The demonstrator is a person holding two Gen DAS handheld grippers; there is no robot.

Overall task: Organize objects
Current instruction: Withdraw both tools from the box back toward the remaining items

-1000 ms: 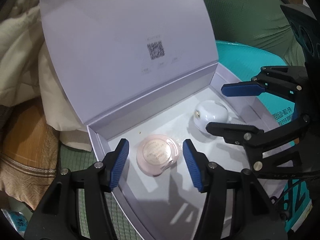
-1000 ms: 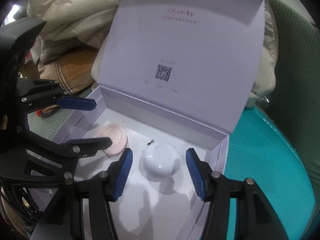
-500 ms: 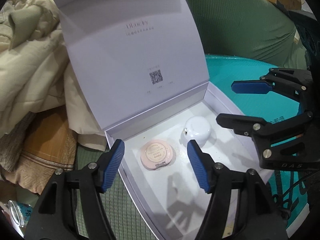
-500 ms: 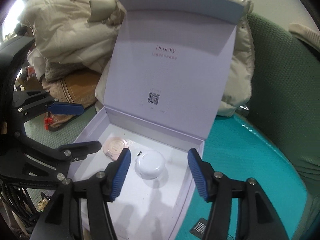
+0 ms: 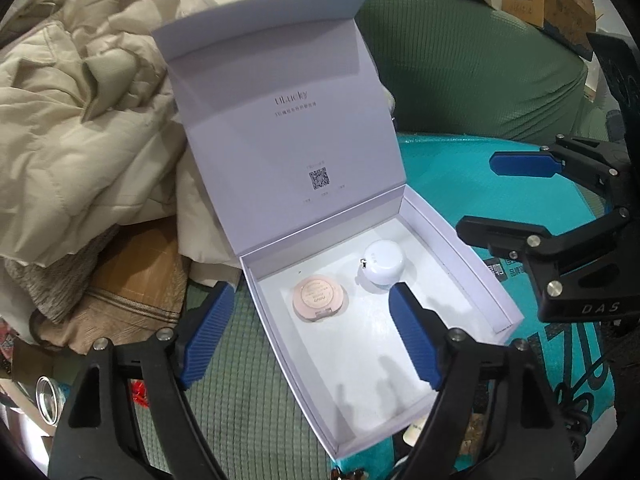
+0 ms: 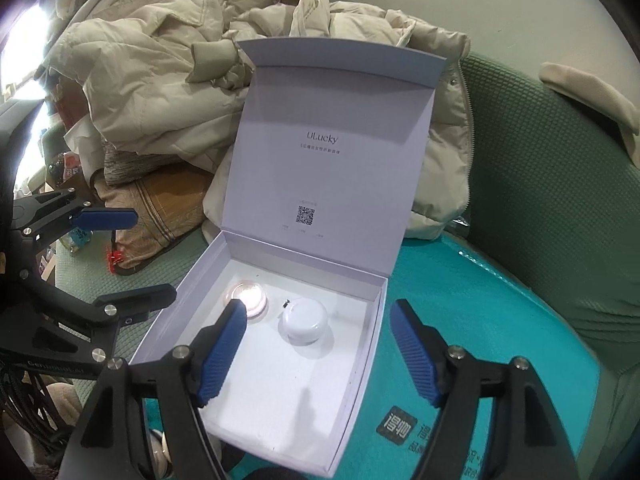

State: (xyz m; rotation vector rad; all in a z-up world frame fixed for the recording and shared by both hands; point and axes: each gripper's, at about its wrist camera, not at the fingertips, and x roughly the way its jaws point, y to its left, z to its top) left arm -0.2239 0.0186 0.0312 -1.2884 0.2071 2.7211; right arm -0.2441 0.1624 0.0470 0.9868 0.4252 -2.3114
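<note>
Both grippers have pulled back from the box [image 5: 460,248], fingers spread and empty: left gripper [image 5: 308,334], right gripper [image 6: 318,354]. Inside lie the pink compact [image 5: 319,298] and white case [image 5: 383,265], side by side.

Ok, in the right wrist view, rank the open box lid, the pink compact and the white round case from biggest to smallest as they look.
1. Box lid, by far the largest.
2. White round case.
3. Pink compact, though a tool finger covers part of it and it lies slightly farther back, so the last two are unsure.
</note>
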